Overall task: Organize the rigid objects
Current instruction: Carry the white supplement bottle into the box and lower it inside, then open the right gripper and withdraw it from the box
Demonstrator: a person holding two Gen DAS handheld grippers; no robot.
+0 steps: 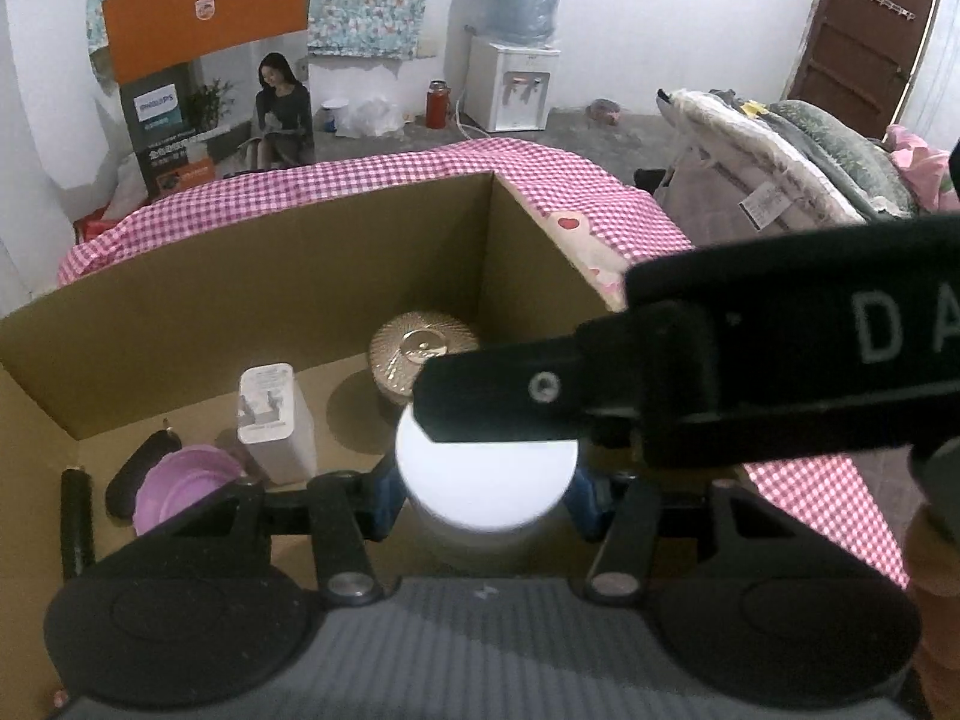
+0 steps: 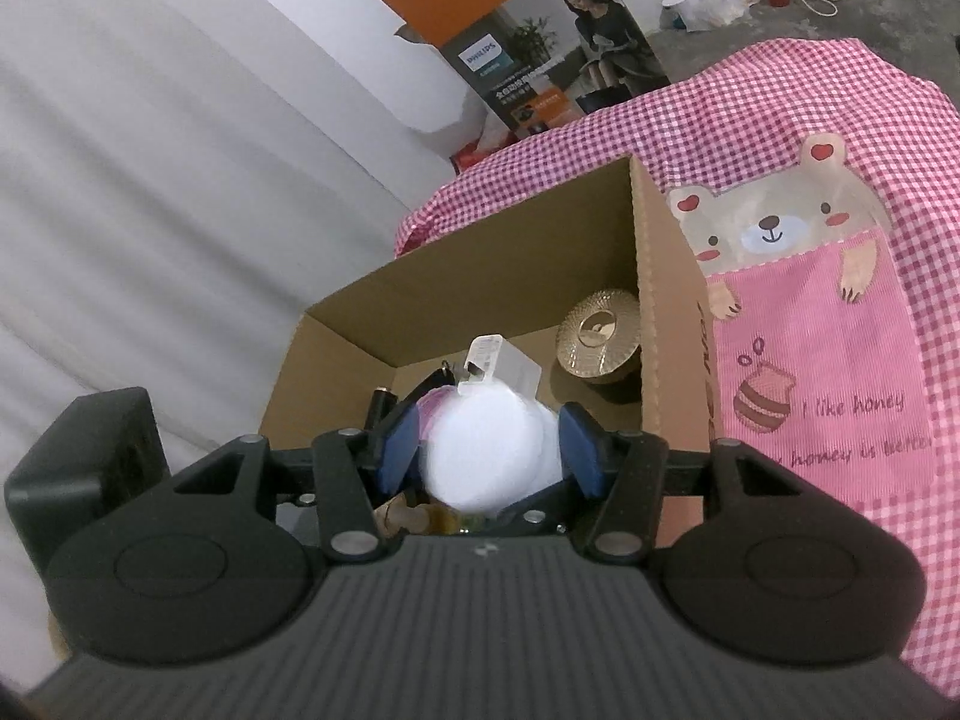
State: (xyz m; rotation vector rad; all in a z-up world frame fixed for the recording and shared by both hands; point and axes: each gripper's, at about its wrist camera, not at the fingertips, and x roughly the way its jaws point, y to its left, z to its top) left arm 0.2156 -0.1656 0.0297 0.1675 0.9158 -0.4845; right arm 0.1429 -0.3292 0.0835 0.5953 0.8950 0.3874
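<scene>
Both grippers: left gripper (image 1: 486,495) and right gripper (image 2: 489,450) clamped on white round container (image 1: 486,480) | container: over cardboard box (image 1: 270,276), above purple lid (image 1: 180,489), white charger (image 1: 273,414), gold dish (image 1: 420,354)

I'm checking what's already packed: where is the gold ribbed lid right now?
The gold ribbed lid lies inside the cardboard box, in its far right corner, beyond the white charger.

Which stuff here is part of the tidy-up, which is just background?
Job: cardboard box; white round tub in both claws; white charger; gold lid; purple cup; black stick.

Background: checked cloth; water dispenser; orange carton; red flask.
</scene>
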